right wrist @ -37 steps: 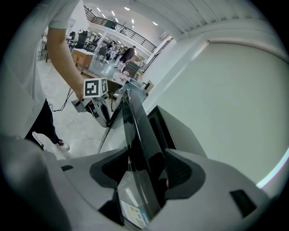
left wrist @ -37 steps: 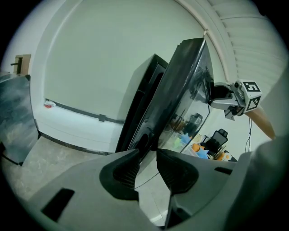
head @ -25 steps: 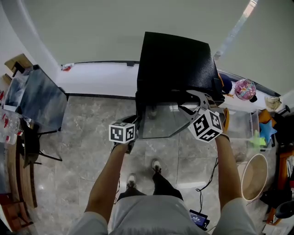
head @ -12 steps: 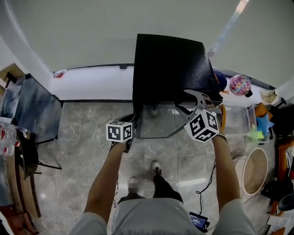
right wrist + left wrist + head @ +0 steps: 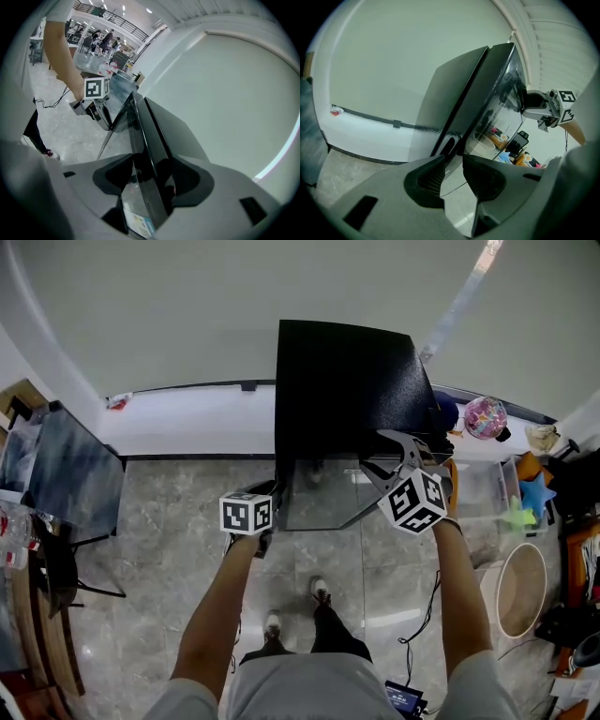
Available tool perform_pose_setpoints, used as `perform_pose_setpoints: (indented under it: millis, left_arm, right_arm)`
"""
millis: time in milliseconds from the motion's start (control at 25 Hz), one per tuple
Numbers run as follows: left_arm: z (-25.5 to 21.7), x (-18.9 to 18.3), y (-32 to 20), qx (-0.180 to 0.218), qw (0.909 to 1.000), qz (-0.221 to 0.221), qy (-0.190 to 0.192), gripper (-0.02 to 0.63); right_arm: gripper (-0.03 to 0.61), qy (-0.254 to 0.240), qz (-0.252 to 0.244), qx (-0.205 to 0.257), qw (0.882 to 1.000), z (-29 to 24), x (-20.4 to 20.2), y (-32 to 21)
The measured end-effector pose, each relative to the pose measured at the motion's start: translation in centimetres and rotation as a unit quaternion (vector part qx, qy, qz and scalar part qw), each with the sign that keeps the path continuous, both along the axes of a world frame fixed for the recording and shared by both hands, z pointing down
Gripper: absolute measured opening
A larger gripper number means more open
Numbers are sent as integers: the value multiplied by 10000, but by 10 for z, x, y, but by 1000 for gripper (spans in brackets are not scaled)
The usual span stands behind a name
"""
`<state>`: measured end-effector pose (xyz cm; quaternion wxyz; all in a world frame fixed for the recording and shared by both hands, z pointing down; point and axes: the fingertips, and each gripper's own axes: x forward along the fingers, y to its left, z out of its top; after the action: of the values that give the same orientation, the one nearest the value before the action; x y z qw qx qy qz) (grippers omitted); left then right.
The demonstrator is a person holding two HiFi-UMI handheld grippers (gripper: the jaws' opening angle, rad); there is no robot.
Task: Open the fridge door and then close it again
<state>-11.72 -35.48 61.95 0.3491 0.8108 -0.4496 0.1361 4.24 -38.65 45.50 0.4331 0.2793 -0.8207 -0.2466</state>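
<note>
1 black fridge (image 5: 345,390) stands against the wall (image 5: 169,315) in front of me, its glass door (image 5: 317,491) facing me. In the left gripper view the seam between door and cabinet runs thin from top to bottom. From that I judge the door is not yet swung out and the opening step is only starting.

My right gripper (image 5: 152,160) has its 2 jaws spread wide astride the fridge's right front edge. The slab fills the gap, but in that dark I cannot say whether the pads bear on it.

My left gripper (image 5: 453,161) stands part open with a narrow gap and holds nothing. Its tips sit just below the handle recess (image 5: 448,145) on the door's left edge.

Next I need 1 tip hooked into that recess, then a level pull toward me, letting the door swing about its right side.
</note>
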Motion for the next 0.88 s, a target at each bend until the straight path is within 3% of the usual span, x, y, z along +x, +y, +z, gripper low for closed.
perform_pose_setpoints:
  millis: [120, 360, 480, 640, 760, 880]
  left_arm:
    - [-5, -3, 5, 67, 9998, 124, -161, 103]
    - [-38, -25, 24, 600, 9959, 384, -560, 101]
    - [-66, -40, 37, 953, 9923, 393, -684, 95]
    - [-107, -49, 61, 1495, 9839, 523, -827, 63]
    - [-132, -49, 85, 1847, 9760, 704, -911, 31]
    - [-155, -48, 111, 2145, 9688, 820, -934, 11]
  right_arm:
    - [258, -218, 103, 1, 9997, -3, 0, 1]
    - [255, -1418, 819, 147, 9864, -19, 16, 24]
    - [225, -2170, 1336, -54, 9670, -18, 31, 50]
    - [118, -3002, 2023, -107, 9321, -27, 56, 88]
    - [18, -3271, 2419, 11, 9135, -35, 71, 122]
    - [-3, -3457, 2559, 40, 9028, -44, 75, 159]
